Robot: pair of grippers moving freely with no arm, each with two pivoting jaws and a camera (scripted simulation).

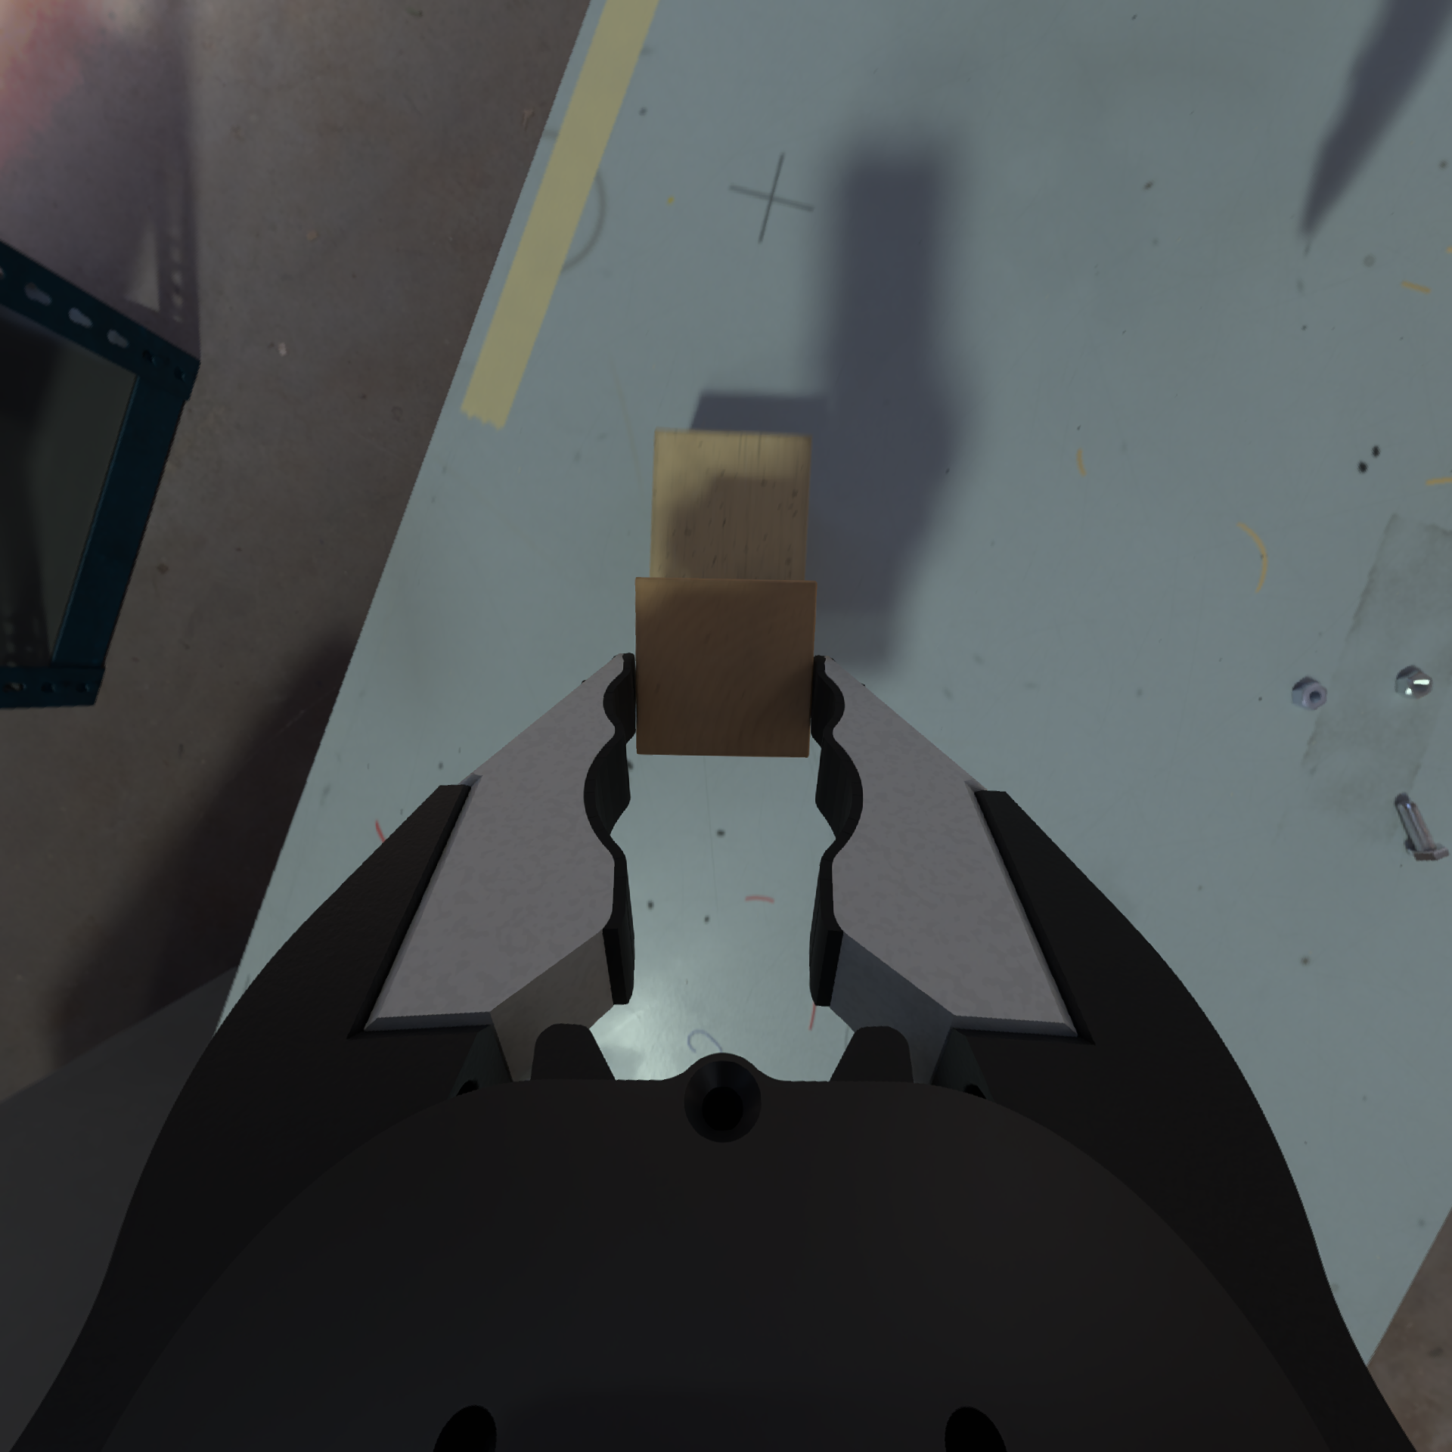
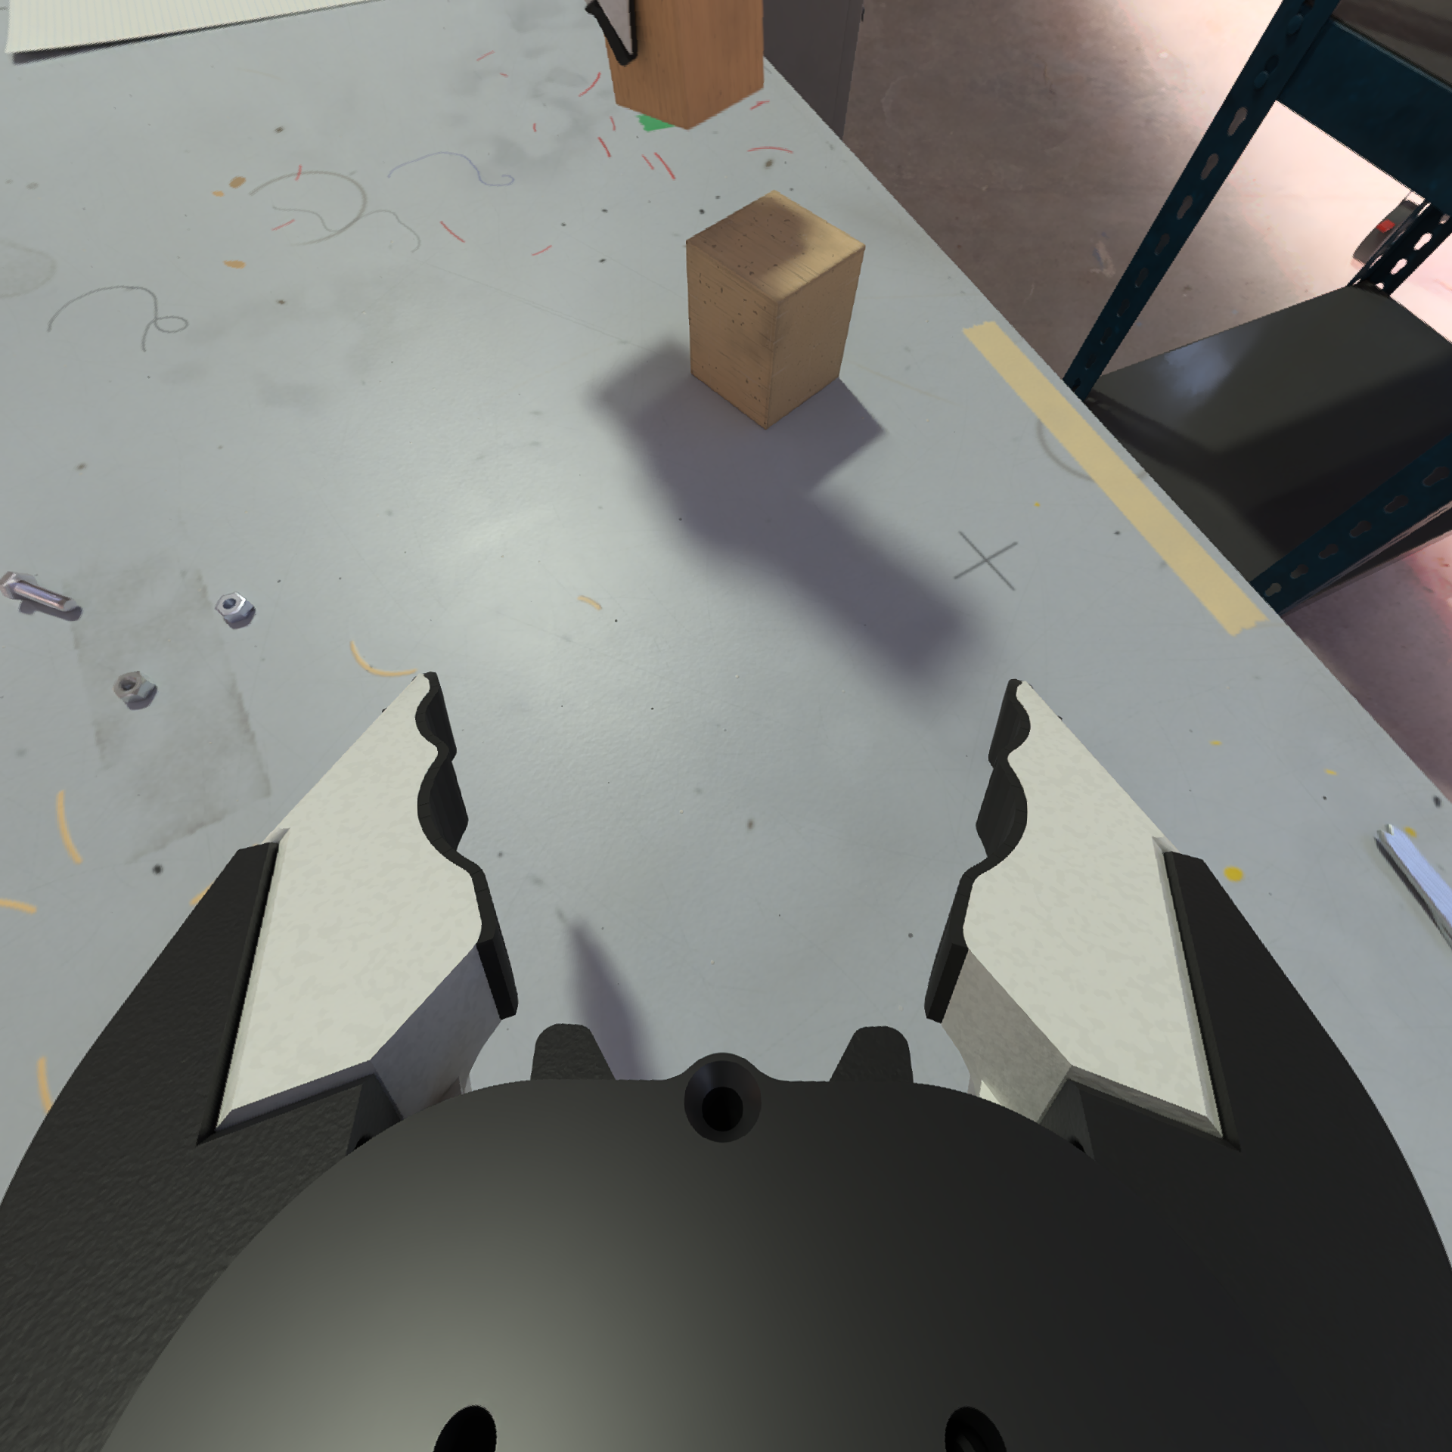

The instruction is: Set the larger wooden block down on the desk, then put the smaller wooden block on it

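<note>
A pale wooden block (image 2: 774, 314) stands upright on the grey desk (image 2: 550, 511), near its right edge. In the left wrist view the pale block (image 1: 731, 503) lies below and just beyond my left gripper (image 1: 723, 668), which is shut on a darker brown wooden block (image 1: 723, 668) and holds it in the air above the desk (image 1: 1021, 393). In the right wrist view the brown block (image 2: 691, 71) hangs beyond the pale block, with one left fingertip (image 2: 613, 31) showing on it. My right gripper (image 2: 721, 683) is open and empty, low over the desk, well short of the pale block.
Two nuts (image 2: 234, 607) (image 2: 135, 689) and a bolt (image 2: 39, 593) lie at the left. A tape strip (image 2: 1116, 479) runs along the desk's right edge, with a pen cross (image 2: 986, 562) near it. A blue metal rack (image 2: 1257, 236) stands past that edge. A metal rod (image 2: 1422, 880) lies at the far right.
</note>
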